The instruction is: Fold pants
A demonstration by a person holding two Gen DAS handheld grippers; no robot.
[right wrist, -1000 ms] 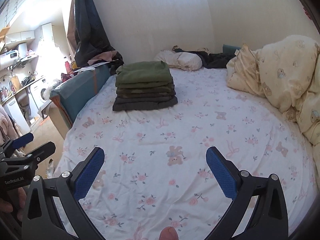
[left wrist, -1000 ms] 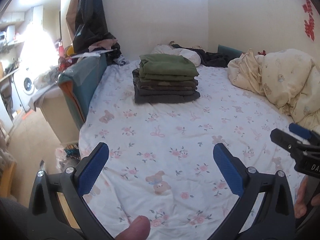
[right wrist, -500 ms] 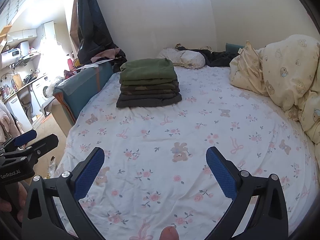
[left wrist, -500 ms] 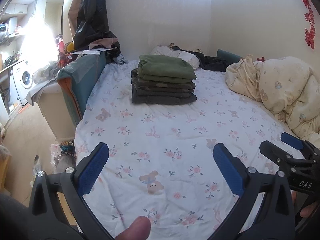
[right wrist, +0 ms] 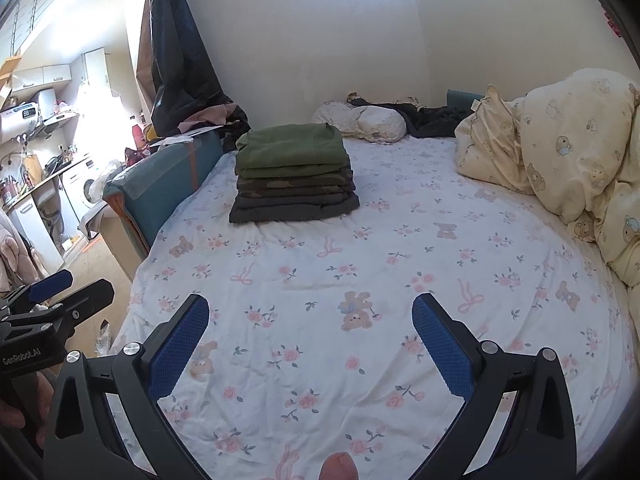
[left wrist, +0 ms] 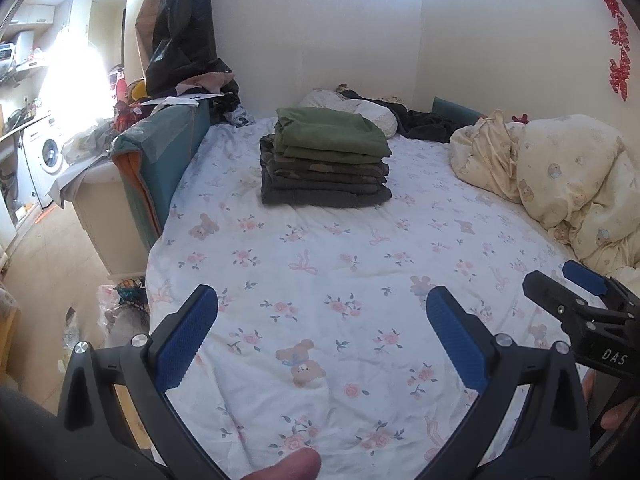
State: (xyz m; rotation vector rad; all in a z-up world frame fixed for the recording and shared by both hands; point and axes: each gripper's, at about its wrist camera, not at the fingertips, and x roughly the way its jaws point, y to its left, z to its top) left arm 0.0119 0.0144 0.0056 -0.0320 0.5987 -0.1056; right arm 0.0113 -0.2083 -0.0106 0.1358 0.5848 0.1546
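Note:
A stack of folded pants (left wrist: pixel 326 156), green on top, camouflage and dark grey below, sits on the floral bedsheet (left wrist: pixel 340 280) toward the far left of the bed; it also shows in the right wrist view (right wrist: pixel 294 174). My left gripper (left wrist: pixel 322 328) is open and empty, held above the near part of the sheet. My right gripper (right wrist: pixel 310 326) is open and empty too, beside it on the right. Each gripper shows at the edge of the other's view, and both are well short of the stack.
A bunched cream duvet (right wrist: pixel 560 160) fills the right side of the bed. A pillow (right wrist: pixel 360 118) and dark clothes (right wrist: pixel 432 116) lie at the head. A teal-covered piece of furniture (left wrist: pixel 160 152) stands at the bed's left edge, with floor and a washing machine (left wrist: pixel 44 156) beyond.
Both grippers have drawn back and up a little from the bed, so the stack looks slightly lower and farther. Both stay open and empty.

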